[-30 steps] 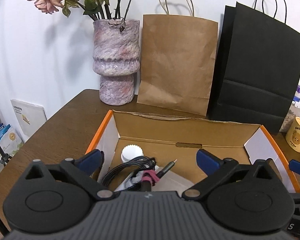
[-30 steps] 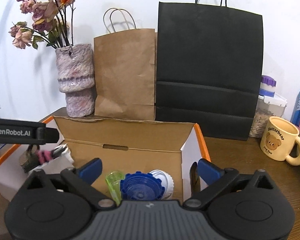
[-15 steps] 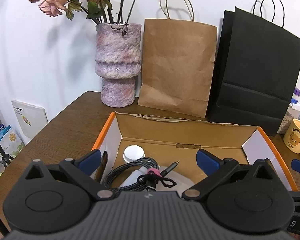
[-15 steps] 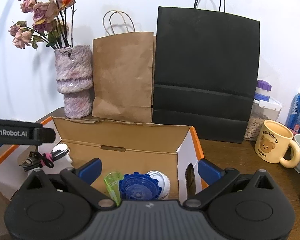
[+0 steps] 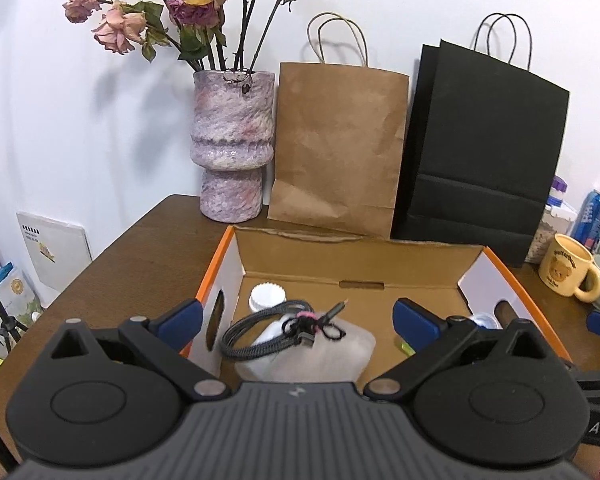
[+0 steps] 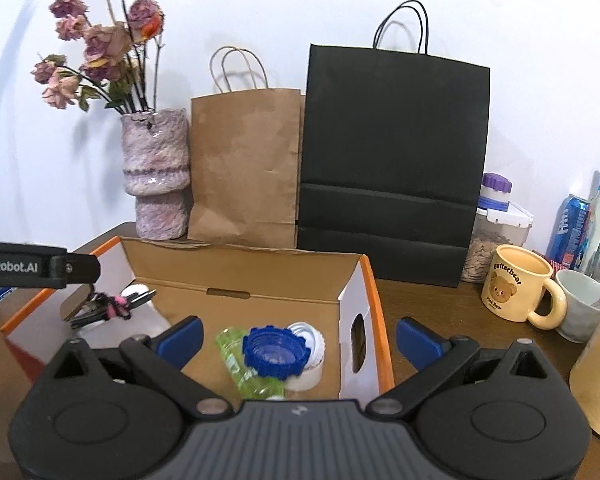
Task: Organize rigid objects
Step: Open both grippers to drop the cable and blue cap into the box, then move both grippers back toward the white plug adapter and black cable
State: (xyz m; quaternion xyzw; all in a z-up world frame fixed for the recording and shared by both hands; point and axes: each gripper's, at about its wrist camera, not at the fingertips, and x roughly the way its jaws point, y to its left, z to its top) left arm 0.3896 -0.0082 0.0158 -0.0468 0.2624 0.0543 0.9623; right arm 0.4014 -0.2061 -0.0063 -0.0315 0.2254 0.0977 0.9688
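Note:
An open cardboard box with orange edges (image 5: 358, 258) (image 6: 244, 266) sits on the wooden table. Inside, at the left end, a coiled black cable with a pink tie (image 5: 276, 330) (image 6: 110, 306) lies on a translucent white jug (image 5: 320, 350) with a white ribbed cap (image 5: 266, 296). At the right end lie a blue ribbed lid (image 6: 274, 350), a white lid (image 6: 310, 360) and a green plastic item (image 6: 246, 368). My left gripper (image 5: 296, 318) is open and empty above the cable. My right gripper (image 6: 298, 338) is open and empty above the lids.
Behind the box stand a vase of dried roses (image 5: 232, 144), a brown paper bag (image 5: 336, 148) and a black paper bag (image 5: 480, 152). A yellow bear mug (image 6: 516, 288), a pale cup (image 6: 582, 304), a jar, a can and a bottle stand at the right.
The cable has left my left gripper and now lies on the jug. Both grippers have pulled back and up from the box, staying open.

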